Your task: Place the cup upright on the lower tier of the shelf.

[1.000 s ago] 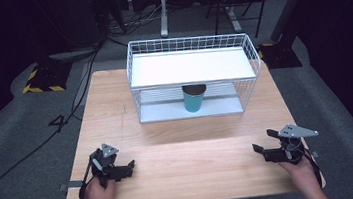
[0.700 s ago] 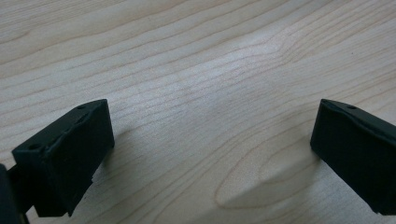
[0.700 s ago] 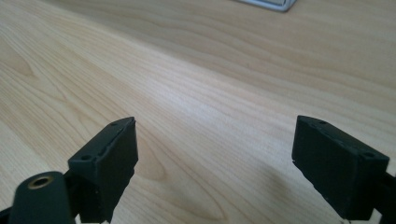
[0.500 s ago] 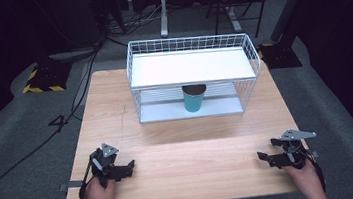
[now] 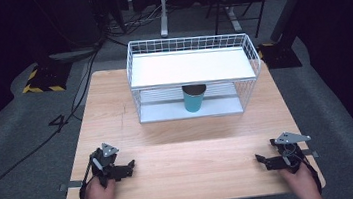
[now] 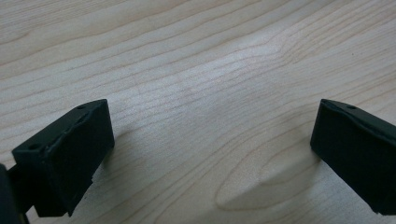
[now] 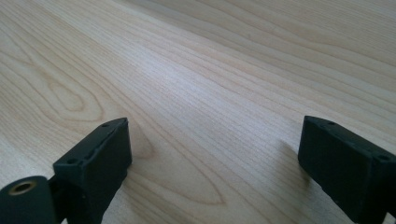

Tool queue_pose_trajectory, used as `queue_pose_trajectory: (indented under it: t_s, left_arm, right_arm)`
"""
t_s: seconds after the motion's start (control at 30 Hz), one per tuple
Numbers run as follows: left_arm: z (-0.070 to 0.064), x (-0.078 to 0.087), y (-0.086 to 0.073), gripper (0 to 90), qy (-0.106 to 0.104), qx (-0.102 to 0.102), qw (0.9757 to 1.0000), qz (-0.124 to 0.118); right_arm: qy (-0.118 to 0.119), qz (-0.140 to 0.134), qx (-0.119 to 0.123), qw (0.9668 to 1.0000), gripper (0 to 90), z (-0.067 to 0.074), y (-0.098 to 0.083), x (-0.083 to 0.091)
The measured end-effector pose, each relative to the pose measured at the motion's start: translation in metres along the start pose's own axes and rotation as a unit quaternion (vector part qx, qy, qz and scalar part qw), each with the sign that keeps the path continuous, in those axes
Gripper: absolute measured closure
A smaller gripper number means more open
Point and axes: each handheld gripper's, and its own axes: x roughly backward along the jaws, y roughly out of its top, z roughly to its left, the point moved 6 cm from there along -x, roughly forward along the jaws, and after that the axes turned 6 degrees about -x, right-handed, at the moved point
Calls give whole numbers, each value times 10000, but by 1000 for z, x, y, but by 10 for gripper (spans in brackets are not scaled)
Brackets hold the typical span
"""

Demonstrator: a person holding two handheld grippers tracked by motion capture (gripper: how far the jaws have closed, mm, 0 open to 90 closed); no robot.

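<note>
A teal cup (image 5: 194, 100) with a dark rim stands upright on the lower shelf of a white wire rack (image 5: 250, 89) at the far middle of the wooden table (image 5: 184, 144). My left gripper (image 5: 129, 165) rests low over the table's front left, jaws pointing right. In the left gripper view it (image 6: 210, 140) is open, with bare wood between the jaws. My right gripper (image 5: 262, 160) sits at the front right, jaws pointing left. The right gripper view shows it (image 7: 215, 158) open over bare wood too.
The rack's upper shelf (image 5: 191, 66) is a white panel with a wire rim around it. Dark floor with cables (image 5: 56, 123) surrounds the table. A yellow-and-black striped block (image 5: 41, 79) lies on the floor at the far left.
My right gripper has moved down and toward the table's front edge, settling lower on the wood. The left gripper and the cup have stayed put.
</note>
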Motion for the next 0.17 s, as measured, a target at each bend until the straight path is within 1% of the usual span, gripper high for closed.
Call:
queue_pose_trajectory:
  t_s: [0.17]
  left_arm:
    - [0,0,0,0,-4,0,10000,0]
  right_arm:
    - [14,7,16,10000,94,0,0,0]
